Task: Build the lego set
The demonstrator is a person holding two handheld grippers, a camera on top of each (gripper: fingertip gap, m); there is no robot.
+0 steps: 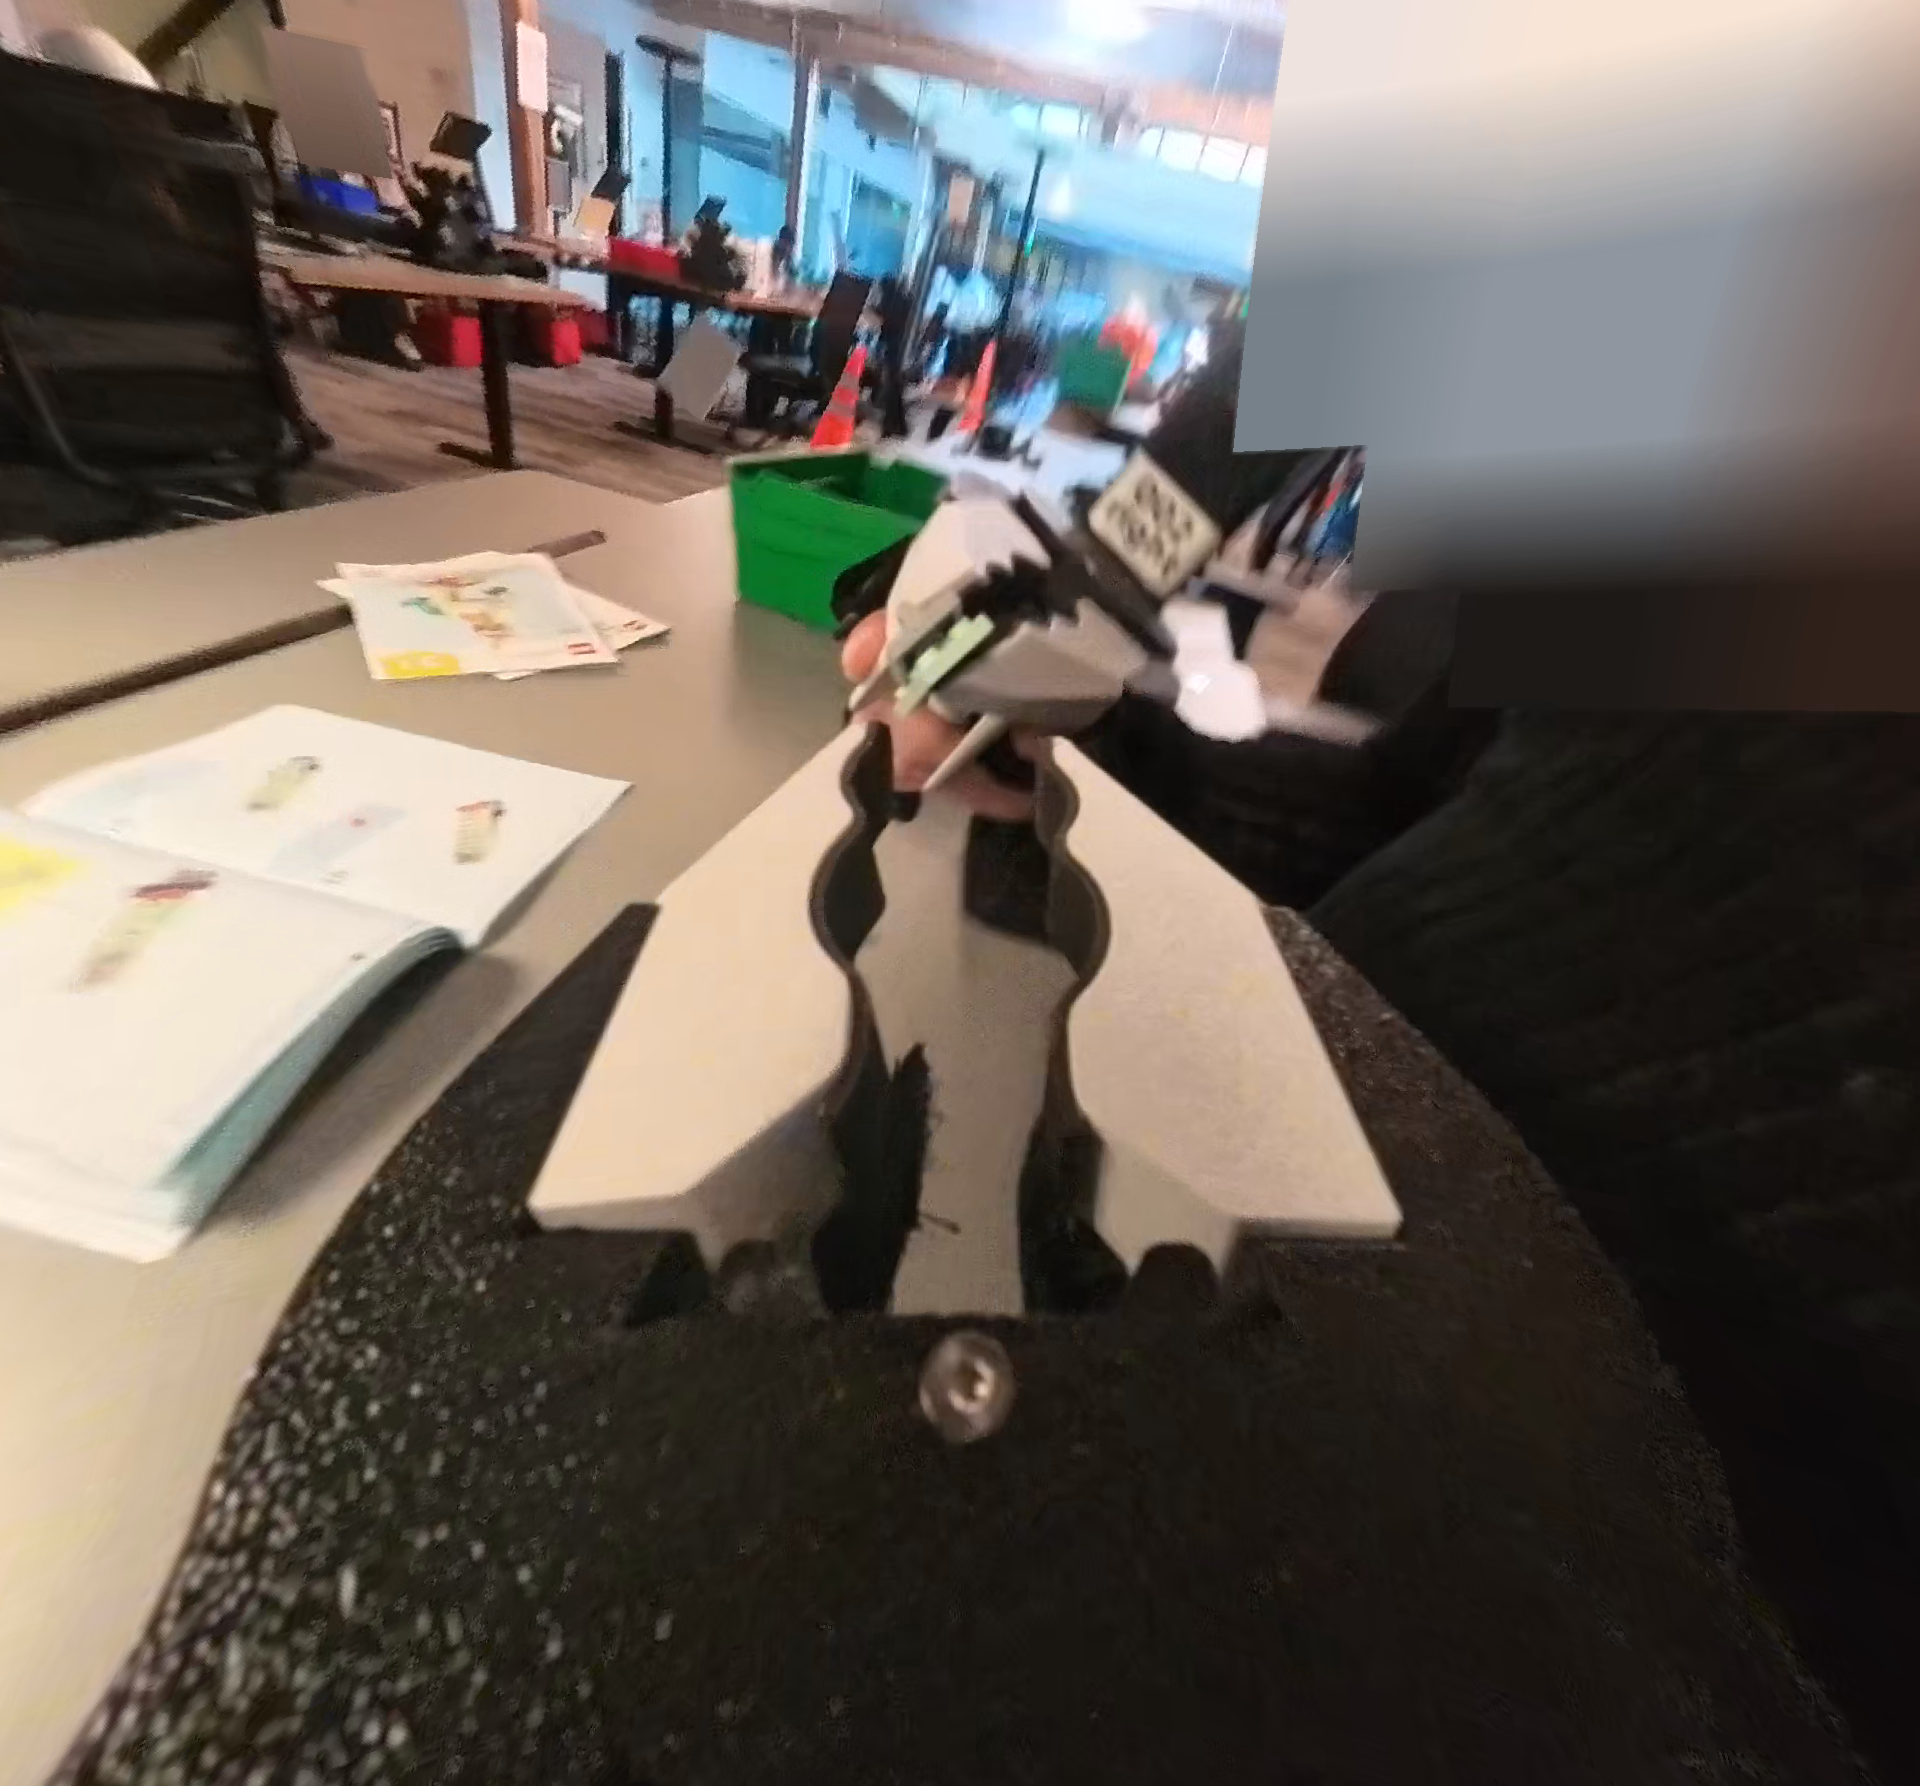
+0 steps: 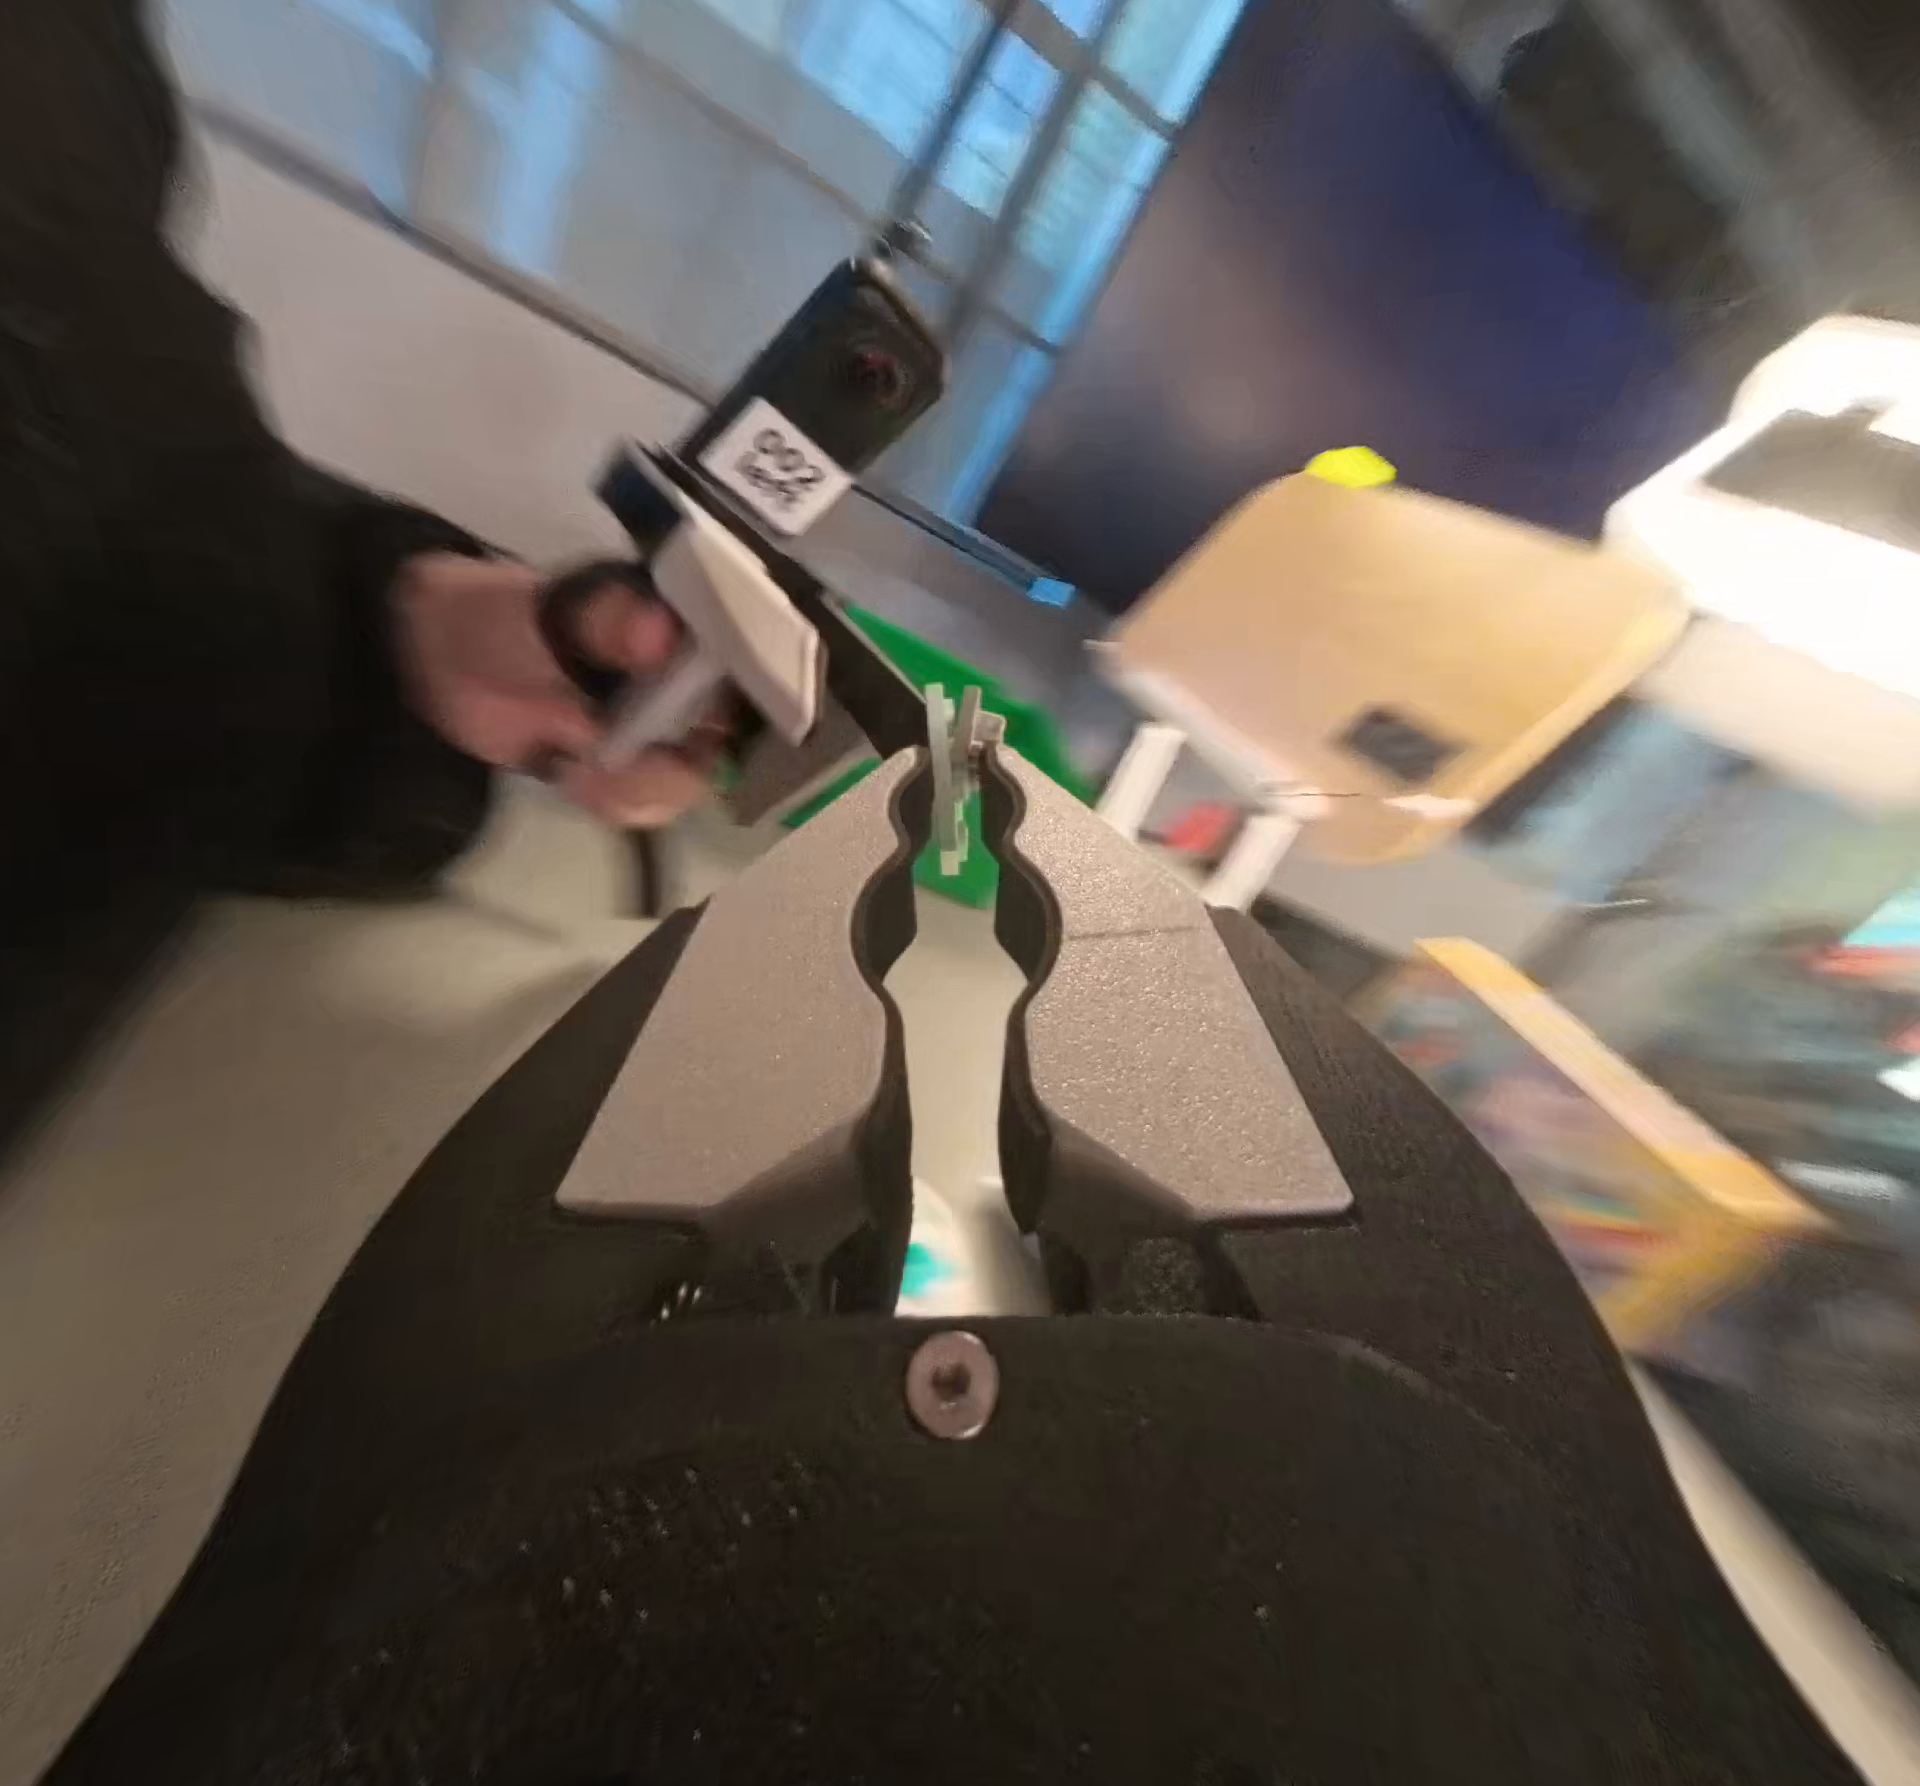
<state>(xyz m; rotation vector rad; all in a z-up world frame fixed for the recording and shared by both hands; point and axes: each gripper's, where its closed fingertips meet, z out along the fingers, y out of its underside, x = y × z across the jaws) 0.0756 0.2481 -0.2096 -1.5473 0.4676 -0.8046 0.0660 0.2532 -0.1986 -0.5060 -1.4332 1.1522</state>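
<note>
Grey table (image 1: 727,583) with open booklet (image 1: 260,905) and green bin (image 1: 810,531), office behind.
Right gripper (image 2: 954,780) pinches a pale green lego piece (image 2: 951,791) at its tips; left gripper (image 1: 956,770), slightly parted and empty, points toward it.

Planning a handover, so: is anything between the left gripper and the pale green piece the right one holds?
Nothing visible. The open left gripper points at the piece, pinched in the right gripper's tips, with only air between. The green bin sits behind it.
</note>
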